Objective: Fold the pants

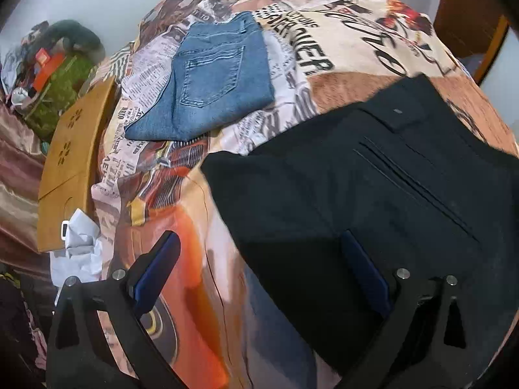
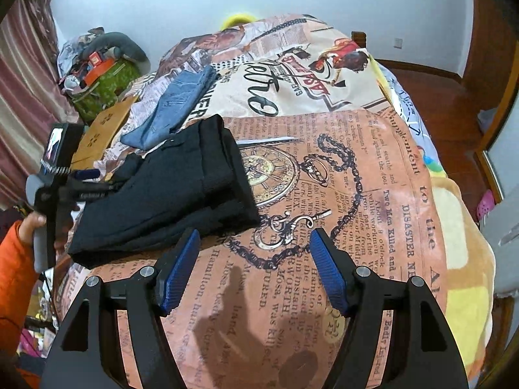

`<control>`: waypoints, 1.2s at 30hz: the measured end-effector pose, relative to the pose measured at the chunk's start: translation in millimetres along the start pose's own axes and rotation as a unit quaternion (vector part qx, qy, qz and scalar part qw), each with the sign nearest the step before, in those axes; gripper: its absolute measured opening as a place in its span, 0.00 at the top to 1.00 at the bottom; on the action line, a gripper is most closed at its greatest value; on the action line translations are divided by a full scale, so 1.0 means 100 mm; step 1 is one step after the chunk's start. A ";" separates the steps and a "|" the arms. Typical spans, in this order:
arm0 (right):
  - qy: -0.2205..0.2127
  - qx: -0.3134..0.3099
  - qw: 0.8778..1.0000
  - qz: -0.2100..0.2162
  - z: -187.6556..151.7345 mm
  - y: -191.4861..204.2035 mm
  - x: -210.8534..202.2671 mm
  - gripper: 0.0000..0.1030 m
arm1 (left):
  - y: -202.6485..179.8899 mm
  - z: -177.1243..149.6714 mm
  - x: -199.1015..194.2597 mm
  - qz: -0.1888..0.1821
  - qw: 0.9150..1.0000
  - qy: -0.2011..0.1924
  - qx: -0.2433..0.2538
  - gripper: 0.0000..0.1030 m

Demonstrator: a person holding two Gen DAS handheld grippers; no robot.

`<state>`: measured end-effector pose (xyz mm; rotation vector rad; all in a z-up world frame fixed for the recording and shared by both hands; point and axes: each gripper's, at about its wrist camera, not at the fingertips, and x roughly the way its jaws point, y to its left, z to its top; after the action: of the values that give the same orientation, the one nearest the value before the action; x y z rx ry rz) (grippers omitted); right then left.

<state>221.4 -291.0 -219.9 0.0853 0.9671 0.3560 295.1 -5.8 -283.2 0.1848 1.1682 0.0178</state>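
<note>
Black pants (image 1: 373,194) lie folded in a thick stack on the printed bedspread (image 1: 324,74). In the left wrist view my left gripper (image 1: 261,236) hovers open above their near left corner: one finger is over the black cloth, the other over the bedspread. In the right wrist view the black pants (image 2: 168,194) sit just ahead and left of my right gripper (image 2: 255,231), which is open with only the bedspread (image 2: 324,168) between its pads. A hand in an orange sleeve (image 2: 16,259) holds the left gripper (image 2: 86,174) at the pants' left side. Folded blue jeans (image 1: 211,81) (image 2: 175,107) lie farther back.
A wooden board (image 1: 74,162) borders the bed's left side, with crumpled white paper (image 1: 78,246) by it. A heap of clutter on a green bag (image 2: 103,77) stands at the back left by a curtain (image 2: 22,97). A yellow blanket (image 2: 460,243) hangs at the bed's right edge.
</note>
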 end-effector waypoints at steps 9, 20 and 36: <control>-0.011 -0.016 1.000 0.015 -0.05 0.18 -0.08 0.35 | -0.29 -0.22 -0.26 -0.039 0.999 -0.001 -0.005 0.05; -0.015 -0.010 1.000 0.018 -0.14 0.20 -0.14 0.35 | -0.66 -0.27 -0.49 -0.079 0.997 -0.007 0.009 0.06; 0.012 0.021 0.999 0.031 -0.12 0.20 0.09 0.35 | 0.36 0.56 -0.07 0.023 0.998 -0.012 -0.054 0.05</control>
<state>211.5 -270.4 -229.2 0.1506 0.9977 0.3940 346.5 21.1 -250.4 0.1162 1.1366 0.1175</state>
